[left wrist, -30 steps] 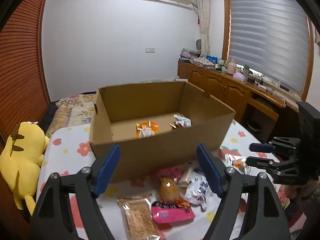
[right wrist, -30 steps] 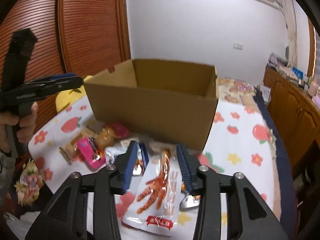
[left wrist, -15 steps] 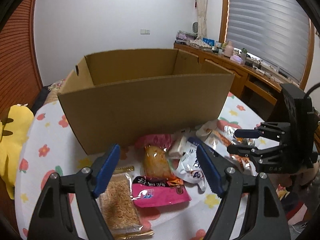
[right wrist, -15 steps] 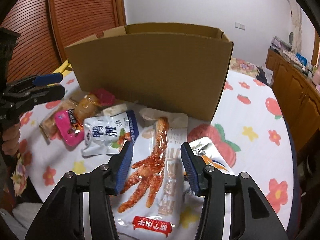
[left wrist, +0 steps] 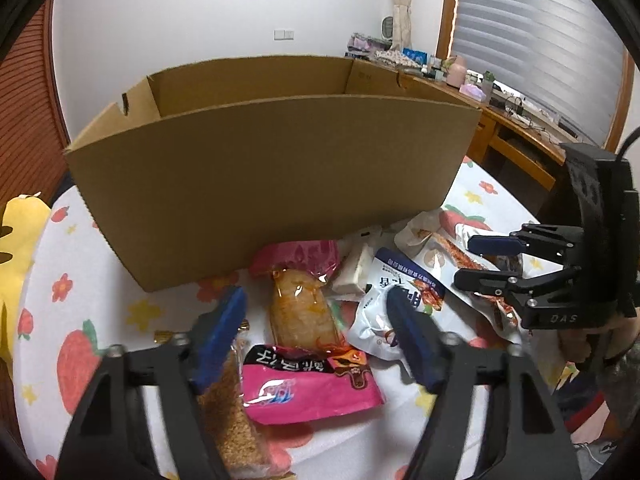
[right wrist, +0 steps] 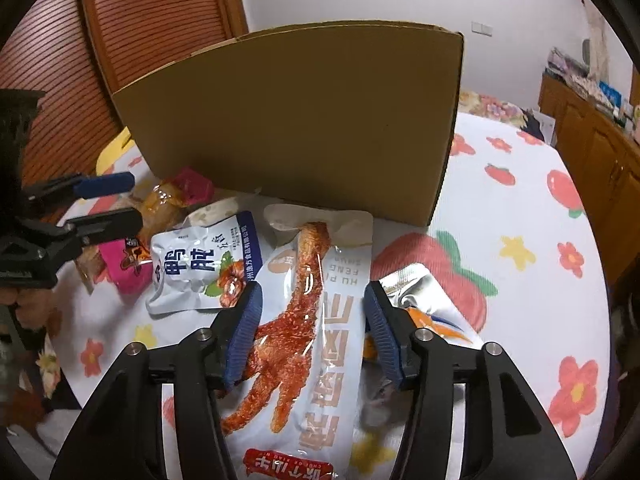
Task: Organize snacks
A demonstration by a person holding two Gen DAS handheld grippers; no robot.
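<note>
Glossy film is the trouble under my right claw (right wrist: 312, 330): its jaws stand wide to either side of the chicken-foot pack (right wrist: 316, 320), which lies flat on the flowered cloth (right wrist: 540, 208) just in front of the box (right wrist: 304, 120), near that wall's right corner. A flat, slick pouch gives the pads little to bite, so I judge a pinch here could skid off or only crease the film. A silver pouch (right wrist: 424, 300) lies partly under the pack's right edge, and the right pad could catch it too and lift both. The white duck pouch (right wrist: 204, 268) sits just beside the left pad and could be nudged.

My left claw (left wrist: 316, 332) is also wide, empty, over the amber pouch (left wrist: 302, 308) with the pink packet (left wrist: 308, 384) overlapping its near end and a crumb bar (left wrist: 236, 412) under the left finger. Closing there risks dragging the neighbours.

That tall front wall is close, so a low swing could knock either load loose against its rim.
</note>
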